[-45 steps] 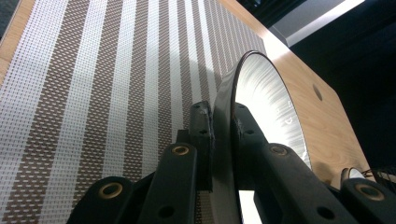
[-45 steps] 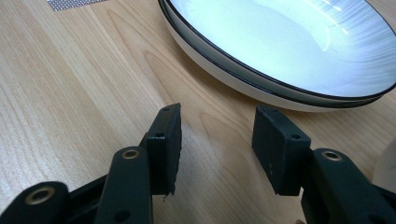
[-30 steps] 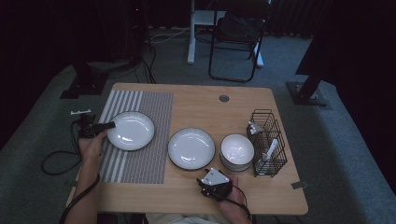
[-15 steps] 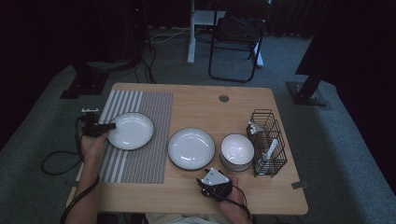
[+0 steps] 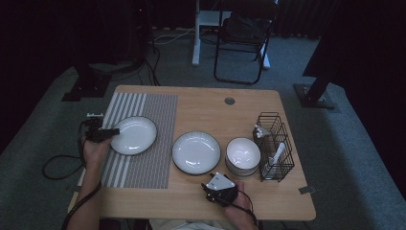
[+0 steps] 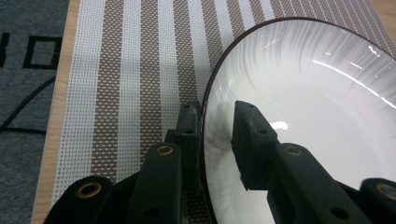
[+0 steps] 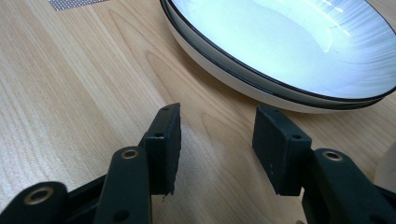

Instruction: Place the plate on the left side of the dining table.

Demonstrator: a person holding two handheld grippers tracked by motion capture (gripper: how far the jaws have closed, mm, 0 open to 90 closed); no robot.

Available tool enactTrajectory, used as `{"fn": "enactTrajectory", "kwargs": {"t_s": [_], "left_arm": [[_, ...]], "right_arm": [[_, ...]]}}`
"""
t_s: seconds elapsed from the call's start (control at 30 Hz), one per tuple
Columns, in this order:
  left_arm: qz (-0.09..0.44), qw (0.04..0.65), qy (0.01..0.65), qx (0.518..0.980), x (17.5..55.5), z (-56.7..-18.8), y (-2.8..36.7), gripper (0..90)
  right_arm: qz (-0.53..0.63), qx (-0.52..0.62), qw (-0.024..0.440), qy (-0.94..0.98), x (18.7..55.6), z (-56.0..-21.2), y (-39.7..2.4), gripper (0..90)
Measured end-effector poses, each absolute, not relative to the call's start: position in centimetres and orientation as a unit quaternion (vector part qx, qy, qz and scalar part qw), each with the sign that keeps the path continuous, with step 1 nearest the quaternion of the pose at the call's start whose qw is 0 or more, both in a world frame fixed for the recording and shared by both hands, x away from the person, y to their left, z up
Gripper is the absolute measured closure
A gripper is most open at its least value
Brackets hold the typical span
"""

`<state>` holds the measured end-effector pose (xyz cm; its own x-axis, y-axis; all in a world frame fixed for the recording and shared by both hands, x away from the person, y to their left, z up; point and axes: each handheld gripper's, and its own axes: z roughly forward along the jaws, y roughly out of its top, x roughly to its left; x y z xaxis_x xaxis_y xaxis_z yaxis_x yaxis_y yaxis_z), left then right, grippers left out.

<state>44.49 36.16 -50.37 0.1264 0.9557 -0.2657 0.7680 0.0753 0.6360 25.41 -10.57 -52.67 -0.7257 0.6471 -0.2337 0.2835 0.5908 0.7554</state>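
A white plate with a dark rim (image 5: pixel 135 134) lies on the striped placemat (image 5: pixel 148 158) at the table's left. My left gripper (image 5: pixel 112 132) is at the plate's left edge. In the left gripper view the plate (image 6: pixel 317 102) has its rim between the jaws of the left gripper (image 6: pixel 217 108). These have just been opening: one jaw is outside the rim, the other over the plate, with a gap showing. My right gripper (image 5: pixel 214 178) stays open and empty near the front edge. In the right gripper view that gripper (image 7: pixel 218 112) points at two stacked plates (image 7: pixel 280 42).
The stacked plates (image 5: pixel 196 152) sit mid-table on bare wood, with stacked bowls (image 5: pixel 243 153) to their right. A black wire rack (image 5: pixel 275 143) holding pale utensils stands at the right. A cable trails off the table's left side. A chair stands beyond the far edge.
The left hand has shifted only slightly at the plate's left rim, and the plate lies where it was. The right gripper has not moved.
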Motion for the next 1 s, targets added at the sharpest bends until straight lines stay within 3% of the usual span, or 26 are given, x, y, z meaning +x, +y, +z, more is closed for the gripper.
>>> {"fn": "enactTrajectory", "kwargs": {"t_s": [0.27,0.5,1.0], "left_arm": [[0.138,0.345,0.643,0.669,44.5,-50.4,36.1,73.5],[0.143,0.350,0.639,0.669,44.4,-50.1,36.0,66.1],[0.211,0.331,0.620,0.679,43.4,-48.5,35.4,61.4]], "right_arm": [[0.362,0.271,0.250,0.856,25.4,-52.7,-10.6,51.4],[0.363,0.272,0.247,0.856,25.5,-52.7,-10.6,51.0],[0.366,0.272,0.240,0.857,25.6,-52.6,-10.7,49.8]]}}
